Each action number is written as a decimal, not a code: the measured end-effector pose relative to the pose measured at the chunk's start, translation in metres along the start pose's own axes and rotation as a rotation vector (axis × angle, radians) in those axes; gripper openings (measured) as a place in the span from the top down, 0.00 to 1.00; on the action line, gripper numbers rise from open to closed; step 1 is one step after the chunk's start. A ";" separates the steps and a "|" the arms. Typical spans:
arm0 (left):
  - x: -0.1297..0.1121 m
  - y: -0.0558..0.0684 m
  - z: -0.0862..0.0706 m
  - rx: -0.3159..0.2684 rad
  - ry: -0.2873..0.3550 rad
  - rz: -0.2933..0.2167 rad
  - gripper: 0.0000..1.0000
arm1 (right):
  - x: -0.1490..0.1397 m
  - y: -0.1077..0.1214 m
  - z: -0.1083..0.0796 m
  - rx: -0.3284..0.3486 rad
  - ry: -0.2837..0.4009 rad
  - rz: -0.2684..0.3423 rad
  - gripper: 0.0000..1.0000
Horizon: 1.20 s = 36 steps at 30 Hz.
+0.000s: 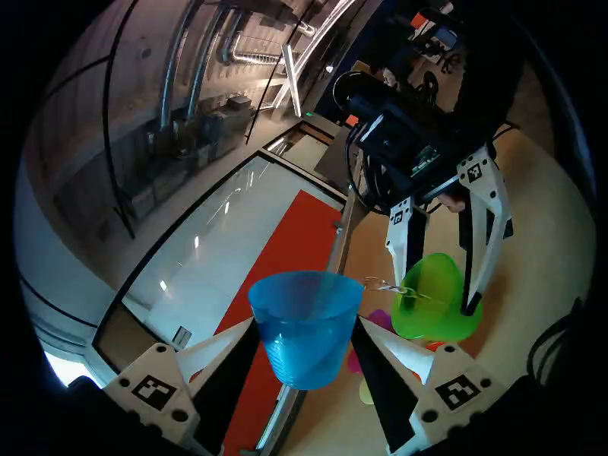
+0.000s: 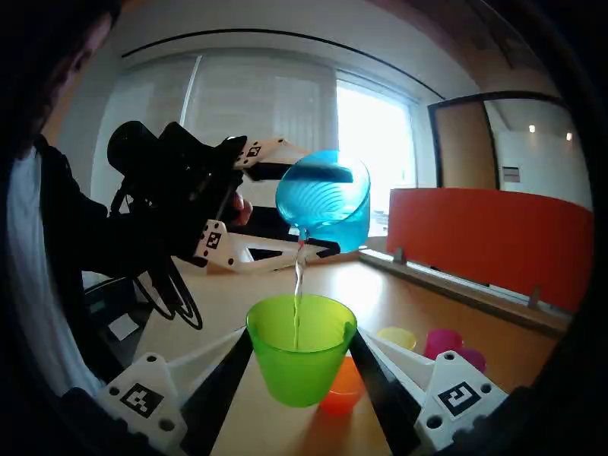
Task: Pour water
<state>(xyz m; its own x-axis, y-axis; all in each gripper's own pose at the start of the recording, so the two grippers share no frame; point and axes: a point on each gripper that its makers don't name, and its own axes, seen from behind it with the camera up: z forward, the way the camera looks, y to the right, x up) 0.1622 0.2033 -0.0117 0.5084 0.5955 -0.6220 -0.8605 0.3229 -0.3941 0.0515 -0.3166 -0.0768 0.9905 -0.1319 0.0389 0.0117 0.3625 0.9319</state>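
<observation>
A pale wooden table stretches out under and ahead of the right gripper. A long orange partition stands along the table's far edge, ahead and to that gripper's right. A person in a dark sleeve stands off to its left.

The right gripper is clenched on a green cup. Both fingers press the cup's sides, one on each flank, and the cup sits upright between them with its mouth open upward. Whether its base rests on the table cannot be told.

The left gripper grips a blue cup in the same way, its two fingers pressing the walls from either side. From the right gripper view, the blue cup hangs above and just ahead of the green one. It is tipped steeply, so its mouth faces down toward the green cup.

A thin stream of water drops from the blue cup's lower lip straight into the green cup's mouth.

Just beyond the green cup an orange cup stands on the table. Farther ahead to the right are a yellow cup and a pink cup.
</observation>
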 end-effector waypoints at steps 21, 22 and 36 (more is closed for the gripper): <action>0.000 0.001 0.001 0.002 -0.004 0.026 0.19 | 0.003 -0.001 -0.001 0.000 -0.003 -0.017 0.10; 0.000 0.001 0.001 0.002 -0.004 0.030 0.19 | 0.004 -0.001 -0.001 0.000 -0.002 -0.018 0.10; 0.001 0.002 0.003 0.000 -0.009 0.063 0.19 | 0.004 0.000 -0.001 -0.002 0.000 -0.022 0.10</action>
<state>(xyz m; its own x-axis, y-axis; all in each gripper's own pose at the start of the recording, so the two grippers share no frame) 0.1603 0.2063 -0.0113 0.4532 0.6212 -0.6393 -0.8906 0.2846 -0.3549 0.0560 -0.3159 -0.0770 0.9900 -0.1400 0.0182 0.0341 0.3618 0.9316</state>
